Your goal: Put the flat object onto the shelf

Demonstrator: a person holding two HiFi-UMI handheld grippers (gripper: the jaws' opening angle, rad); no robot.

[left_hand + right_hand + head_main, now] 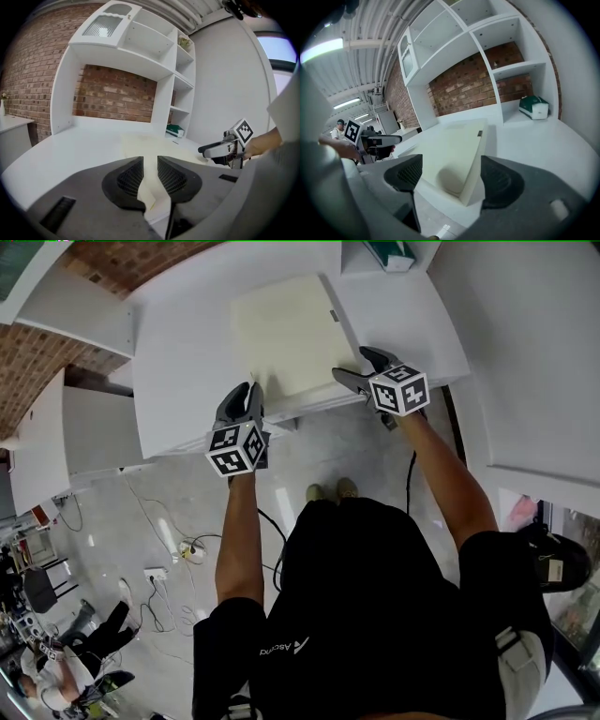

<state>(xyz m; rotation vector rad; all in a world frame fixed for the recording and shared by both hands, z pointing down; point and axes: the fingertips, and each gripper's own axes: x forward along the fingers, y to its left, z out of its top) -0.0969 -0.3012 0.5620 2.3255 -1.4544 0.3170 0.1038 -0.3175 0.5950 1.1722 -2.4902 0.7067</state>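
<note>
The flat object (286, 334), a cream soft slab, lies on the white lower shelf surface (187, 362) with its near edge at the front rim. My left gripper (251, 390) is at its near left corner. In the left gripper view the cream corner (149, 187) fills the narrow gap between the jaws of the left gripper (150, 173) and touches both pads. My right gripper (358, 365) stands wide open around the near right corner, and its pads stay clear of the slab (450, 150), which shows a round dent there. The right gripper (451, 180) holds nothing.
A green and white box (533, 107) sits in a side compartment at the right. Open white shelf compartments (140, 42) rise above, backed by a brick wall. Cables and a power strip (187, 549) lie on the floor below the front rim. A person (66, 652) sits far left.
</note>
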